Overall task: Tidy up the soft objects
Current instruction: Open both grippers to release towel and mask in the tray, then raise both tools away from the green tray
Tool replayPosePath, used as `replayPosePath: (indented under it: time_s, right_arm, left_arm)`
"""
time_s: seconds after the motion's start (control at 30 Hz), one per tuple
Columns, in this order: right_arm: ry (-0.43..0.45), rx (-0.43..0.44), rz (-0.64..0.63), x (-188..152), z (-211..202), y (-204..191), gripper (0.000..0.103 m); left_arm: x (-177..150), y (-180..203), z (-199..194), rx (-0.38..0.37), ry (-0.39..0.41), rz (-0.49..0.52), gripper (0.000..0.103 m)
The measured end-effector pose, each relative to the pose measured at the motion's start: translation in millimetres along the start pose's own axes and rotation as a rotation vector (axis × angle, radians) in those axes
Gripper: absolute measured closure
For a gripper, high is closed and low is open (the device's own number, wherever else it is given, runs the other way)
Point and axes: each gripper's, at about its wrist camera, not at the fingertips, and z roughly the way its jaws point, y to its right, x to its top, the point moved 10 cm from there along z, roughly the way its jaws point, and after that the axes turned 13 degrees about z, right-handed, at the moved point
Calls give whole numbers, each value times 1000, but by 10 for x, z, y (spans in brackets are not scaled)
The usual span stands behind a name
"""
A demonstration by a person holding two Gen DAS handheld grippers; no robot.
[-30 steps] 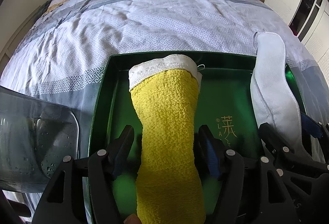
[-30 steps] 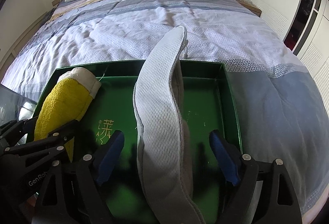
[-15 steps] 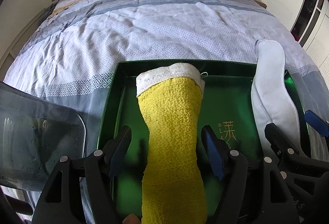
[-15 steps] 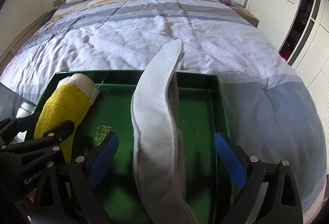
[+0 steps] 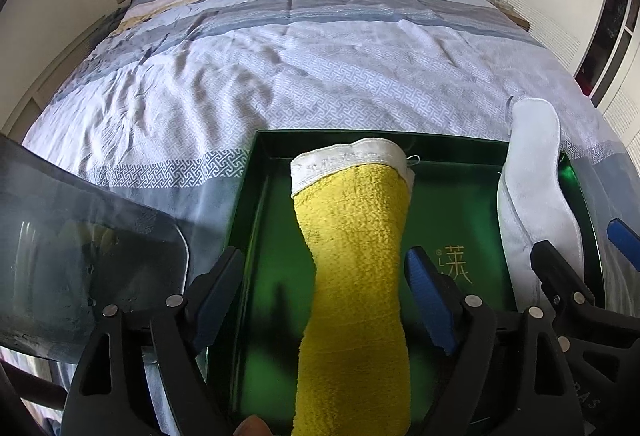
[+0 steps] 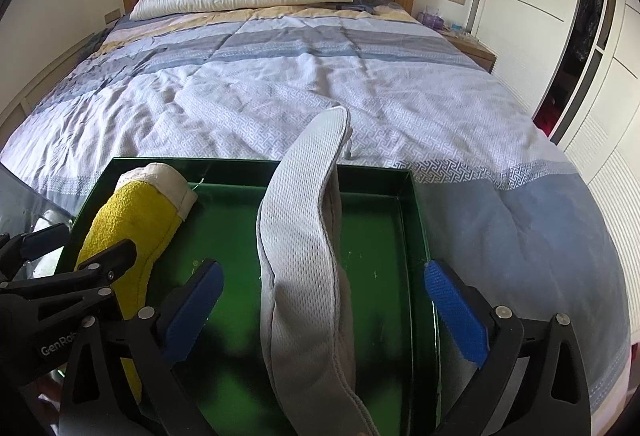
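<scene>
Left view: my left gripper (image 5: 324, 296) opening, pads clear of yellow towel (image 5: 354, 276) lying between them in green tray (image 5: 256, 236) on bed (image 5: 320, 76).

Right view: my right gripper (image 6: 324, 308) opening wide, grey band (image 6: 304, 256) loose between jaws, far end overhanging tray rim. I'd back both straight out, no snagging.
</scene>
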Motion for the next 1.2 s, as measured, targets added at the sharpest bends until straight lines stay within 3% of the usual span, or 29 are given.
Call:
replayPosePath:
  time_s: [0.83, 1.2]
  right_arm:
    - [35, -35, -7, 96, -84, 34, 0]
    - [109, -118, -45, 103, -257, 45, 0]
  left_arm:
    - [26, 34, -85, 16, 21, 12, 21]
    - [-4, 73, -190, 33, 42, 28, 21]
